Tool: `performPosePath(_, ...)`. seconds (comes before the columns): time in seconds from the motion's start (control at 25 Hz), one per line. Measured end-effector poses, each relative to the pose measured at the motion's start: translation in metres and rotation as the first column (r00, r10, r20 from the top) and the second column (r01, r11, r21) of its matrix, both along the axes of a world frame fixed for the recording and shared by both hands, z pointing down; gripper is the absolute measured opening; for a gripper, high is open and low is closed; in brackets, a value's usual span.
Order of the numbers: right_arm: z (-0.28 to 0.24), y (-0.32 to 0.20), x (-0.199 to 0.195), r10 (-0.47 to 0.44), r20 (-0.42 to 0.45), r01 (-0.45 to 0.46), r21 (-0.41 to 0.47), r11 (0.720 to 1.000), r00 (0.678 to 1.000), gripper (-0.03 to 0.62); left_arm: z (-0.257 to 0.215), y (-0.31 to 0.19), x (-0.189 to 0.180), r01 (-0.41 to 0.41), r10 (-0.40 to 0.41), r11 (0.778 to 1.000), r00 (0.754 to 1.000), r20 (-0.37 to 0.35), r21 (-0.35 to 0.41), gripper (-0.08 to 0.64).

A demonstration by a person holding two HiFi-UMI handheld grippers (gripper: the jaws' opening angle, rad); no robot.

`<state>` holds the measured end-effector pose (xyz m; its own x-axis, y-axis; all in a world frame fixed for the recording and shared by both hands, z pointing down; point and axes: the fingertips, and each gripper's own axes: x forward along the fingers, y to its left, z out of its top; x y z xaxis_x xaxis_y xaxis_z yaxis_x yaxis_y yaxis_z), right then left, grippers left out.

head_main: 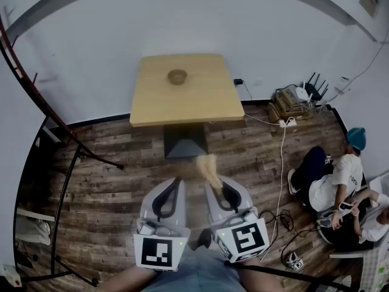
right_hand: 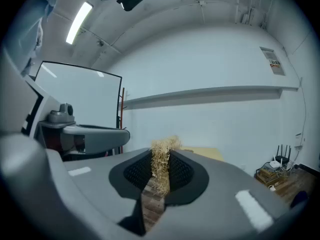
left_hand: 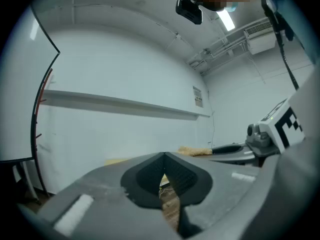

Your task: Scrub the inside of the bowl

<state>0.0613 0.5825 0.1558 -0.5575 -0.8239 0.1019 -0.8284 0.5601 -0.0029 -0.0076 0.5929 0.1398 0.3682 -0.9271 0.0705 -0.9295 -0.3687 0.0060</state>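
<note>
The bowl (head_main: 177,76) sits on the table (head_main: 200,102), near the far edge. It is well apart from both hand-held grippers, which are low and close to the person. The bowl is small, round and brown.

The right hand-held gripper (head_main: 214,186) is closed on a scrubber (head_main: 208,168). The scrubber looks like a bunch of dry straw. It sticks out past the jaws and points toward the table. In the right gripper view it is pinched between the two dark pads (right_hand: 182,171).

The left hand-held gripper (head_main: 177,181) holds nothing. Its jaws are closed with the tips touching. It is just beside the right one.

Between the hand-held grippers and the table lies wood floor (head_main: 115,169). The table's dark foot (head_main: 185,143) stands there too.

To the right, two people (head_main: 340,190) sit on the floor near the wall. A white cord (head_main: 282,163) runs over the floor. A router (head_main: 304,92) sits by the wall.

There is one bowl, one table, one scrubber and two hand-held grippers.
</note>
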Motion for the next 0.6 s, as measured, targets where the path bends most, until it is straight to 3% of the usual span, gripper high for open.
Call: performPosePath(0.6,0.005,0.0,0.019,0.0,0.018,0.0,-0.002,1.0,1.0,0.064,0.004,-0.002,0.016,0.006,-0.006,1.0,1.0,0.009,-0.006,0.02)
